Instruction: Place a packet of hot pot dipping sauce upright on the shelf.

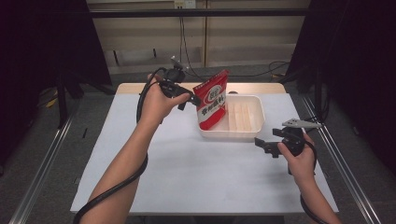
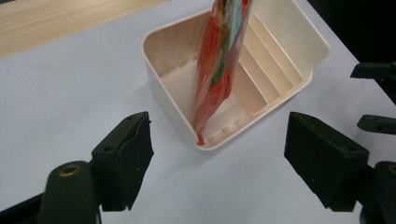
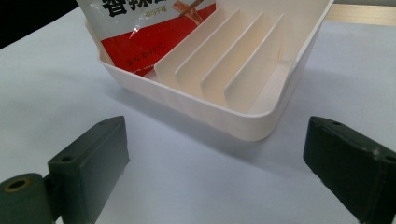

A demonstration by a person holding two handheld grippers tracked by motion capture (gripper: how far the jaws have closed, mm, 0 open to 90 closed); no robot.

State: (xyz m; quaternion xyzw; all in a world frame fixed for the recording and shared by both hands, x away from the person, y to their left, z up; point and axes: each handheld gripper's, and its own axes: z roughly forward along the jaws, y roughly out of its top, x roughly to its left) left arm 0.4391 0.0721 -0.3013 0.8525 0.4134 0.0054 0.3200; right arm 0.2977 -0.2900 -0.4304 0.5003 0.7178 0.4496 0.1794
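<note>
A red and white snack pouch (image 1: pixel 212 99) stands on edge in the left, wide compartment of a cream tray (image 1: pixel 259 116), its top leaning to the right. The tray's right part holds several thin upright dividers. My left gripper (image 1: pixel 186 101) hovers just left of the pouch's upper corner. In the left gripper view its jaws are wide apart with nothing between them, and the pouch (image 2: pixel 217 65) and tray (image 2: pixel 308 51) lie ahead of my left gripper (image 2: pixel 217 154). My right gripper (image 1: pixel 264 145) stands open near the tray's front right corner (image 3: pixel 252 126), nothing between its jaws (image 3: pixel 215 158).
The tray sits at the back middle of a white tabletop (image 1: pixel 187 168), with a wooden strip (image 1: pixel 140 87) along the far edge. Metal rails (image 1: pixel 42 158) run along both sides of the table. Cables (image 1: pixel 275 70) lie on the floor behind it.
</note>
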